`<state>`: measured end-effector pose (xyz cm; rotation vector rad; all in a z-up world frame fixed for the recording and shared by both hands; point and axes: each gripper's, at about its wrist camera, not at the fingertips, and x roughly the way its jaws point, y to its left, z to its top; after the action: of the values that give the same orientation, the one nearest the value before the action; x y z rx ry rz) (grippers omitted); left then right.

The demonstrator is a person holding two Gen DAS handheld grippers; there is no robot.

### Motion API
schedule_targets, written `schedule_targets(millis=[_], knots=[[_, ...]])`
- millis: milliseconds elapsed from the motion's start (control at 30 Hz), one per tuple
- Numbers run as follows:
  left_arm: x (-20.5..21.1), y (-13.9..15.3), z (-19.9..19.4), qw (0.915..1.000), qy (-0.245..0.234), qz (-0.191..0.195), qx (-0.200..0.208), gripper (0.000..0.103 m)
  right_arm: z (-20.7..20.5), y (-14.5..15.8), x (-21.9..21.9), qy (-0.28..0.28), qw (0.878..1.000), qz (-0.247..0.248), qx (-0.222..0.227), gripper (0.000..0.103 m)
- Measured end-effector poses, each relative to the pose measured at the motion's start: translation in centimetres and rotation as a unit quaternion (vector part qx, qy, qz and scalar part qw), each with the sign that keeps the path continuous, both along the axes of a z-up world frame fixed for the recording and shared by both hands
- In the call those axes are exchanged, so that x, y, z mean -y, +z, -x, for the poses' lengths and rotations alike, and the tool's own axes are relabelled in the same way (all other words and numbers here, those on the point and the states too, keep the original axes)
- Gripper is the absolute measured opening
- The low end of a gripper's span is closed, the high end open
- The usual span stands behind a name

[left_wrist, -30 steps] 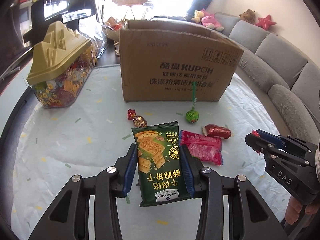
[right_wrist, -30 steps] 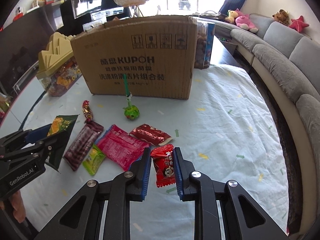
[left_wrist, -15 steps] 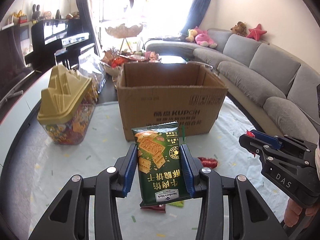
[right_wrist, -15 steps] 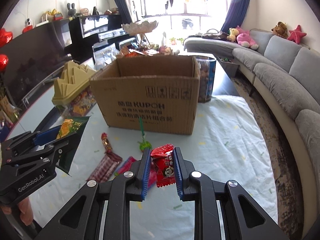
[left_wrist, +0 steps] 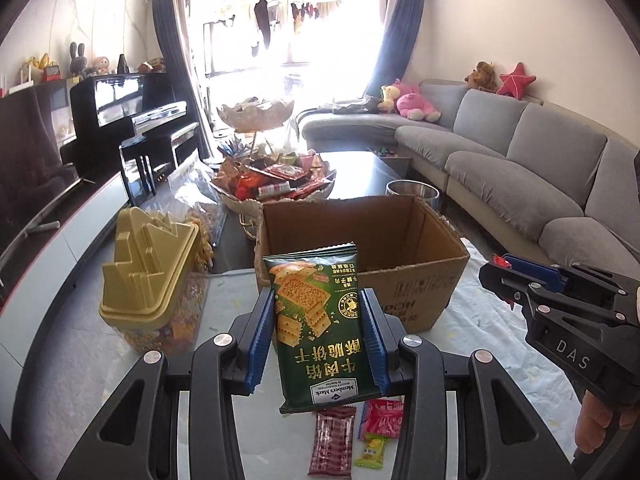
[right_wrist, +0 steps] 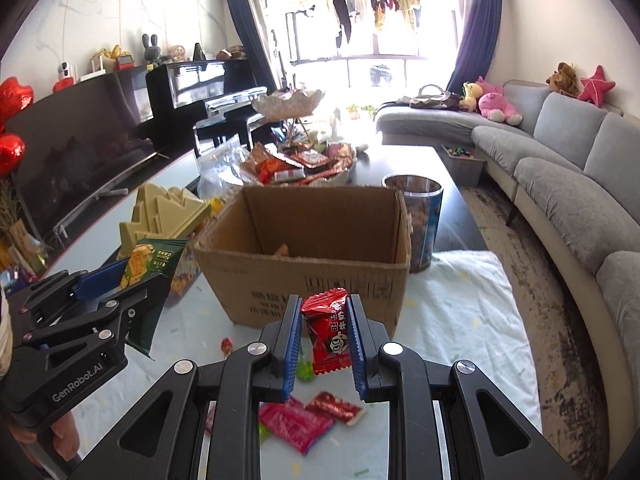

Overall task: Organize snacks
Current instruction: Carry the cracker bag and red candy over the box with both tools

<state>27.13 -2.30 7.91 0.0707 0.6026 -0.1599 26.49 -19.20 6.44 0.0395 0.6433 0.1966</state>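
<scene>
My left gripper [left_wrist: 318, 312] is shut on a green cracker packet [left_wrist: 318, 324], held in the air in front of the open cardboard box [left_wrist: 416, 292]. My right gripper [right_wrist: 323, 320] is shut on a small red snack packet [right_wrist: 330, 330], also raised before the box [right_wrist: 304, 276]. Each gripper shows in the other view: the left one [right_wrist: 132, 280] with the green packet, the right one [left_wrist: 504, 272] with a red tip showing. Loose snacks lie on the white cloth below: a dark red bar [left_wrist: 334, 440], pink packet [right_wrist: 294, 426], red packet [right_wrist: 334, 408].
A gold-lidded candy jar [left_wrist: 152, 280] stands left of the box. A tiered bowl of snacks [left_wrist: 276, 184] and a clear canister [right_wrist: 420, 224] stand behind it. A grey sofa [left_wrist: 520, 176] runs along the right, a piano [left_wrist: 128, 120] at the back left.
Both grippers have risen with their packets, from just above the cloth to about the box's rim height. The box's inside now shows. Both grips are unchanged.
</scene>
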Motion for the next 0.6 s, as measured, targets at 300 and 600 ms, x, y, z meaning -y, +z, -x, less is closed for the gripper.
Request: schedule_targets(millis=[300, 600], knots=[[0.1, 1.7, -3.8, 0.9999, 0.005, 0.013, -0.006, 0.042, -3.3, 2.6, -0.4, 0.005, 1.0, 0.002, 0.006, 0.023], [0.2, 1.7, -7.4, 0.9999, 0.005, 0.012, -0.01, 0.042, -6.8, 3.0, -0.3, 0.0, 1.0, -0.002, 0.007, 0.023]])
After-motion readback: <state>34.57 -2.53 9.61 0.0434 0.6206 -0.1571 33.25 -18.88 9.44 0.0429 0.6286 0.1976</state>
